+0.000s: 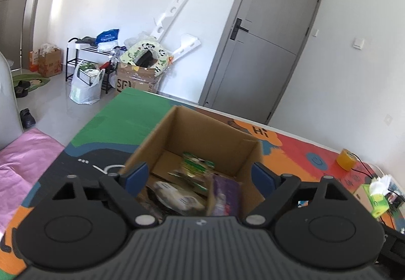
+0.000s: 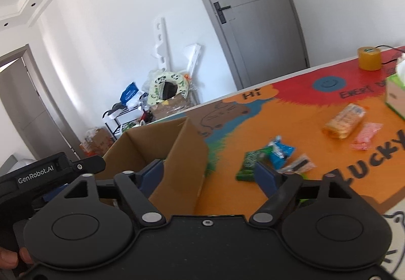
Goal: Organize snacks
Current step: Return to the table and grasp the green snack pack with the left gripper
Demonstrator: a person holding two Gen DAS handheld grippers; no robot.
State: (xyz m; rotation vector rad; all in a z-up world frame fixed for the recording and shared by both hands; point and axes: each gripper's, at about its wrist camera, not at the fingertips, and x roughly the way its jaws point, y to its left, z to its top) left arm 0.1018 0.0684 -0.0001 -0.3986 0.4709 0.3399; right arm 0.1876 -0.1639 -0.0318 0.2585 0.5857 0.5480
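My left gripper point(image 1: 200, 173) hangs over the cardboard box point(image 1: 202, 133) near the tabletop's far edge, jaws spread wide and empty above the snack packets point(image 1: 197, 166) inside. My right gripper point(image 2: 210, 173), jaws equally wide, holds nothing; loose snacks point(image 2: 278, 153) lie beside the box.

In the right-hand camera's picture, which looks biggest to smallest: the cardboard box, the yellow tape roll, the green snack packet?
1. cardboard box, by far the largest.
2. and 3. green snack packet and yellow tape roll look alike; the roll sits farther away, so unranked.
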